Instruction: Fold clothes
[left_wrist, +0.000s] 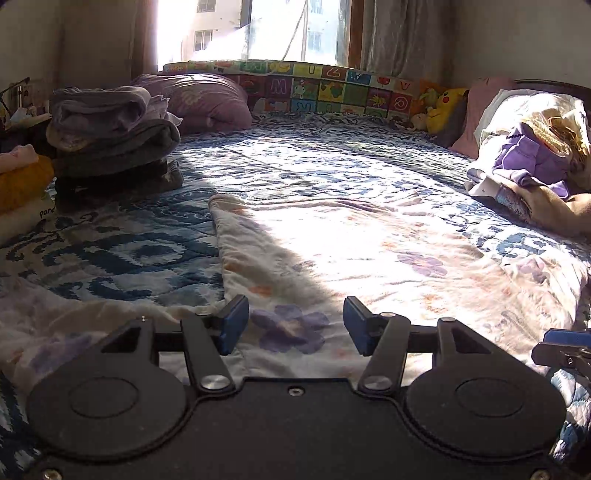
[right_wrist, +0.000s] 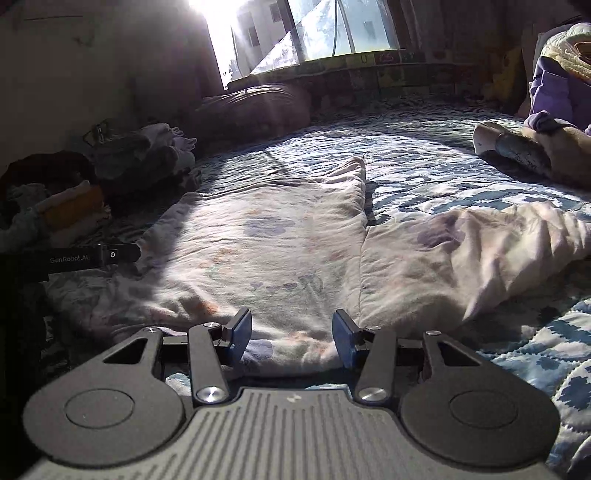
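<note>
A white garment with purple and orange flowers (left_wrist: 332, 251) lies spread flat on the blue patterned quilt (left_wrist: 122, 258). My left gripper (left_wrist: 295, 326) hovers open over its near part, above a purple flower print. In the right wrist view the same garment (right_wrist: 277, 240) runs away from me, with a rumpled part (right_wrist: 498, 251) to the right. My right gripper (right_wrist: 291, 334) is open at the garment's near hem, its blue pads (right_wrist: 242, 332) on either side of the fabric edge. The right gripper's tip (left_wrist: 565, 345) shows at the right edge of the left view.
A stack of folded clothes (left_wrist: 110, 136) sits at the left, with yellow and white folded items (left_wrist: 22, 192) beside it. A heap of unfolded clothes (left_wrist: 532, 162) lies at the right. A purple pillow (left_wrist: 207, 99), an alphabet mat (left_wrist: 325, 88) and a yellow plush toy (left_wrist: 447, 107) line the window side.
</note>
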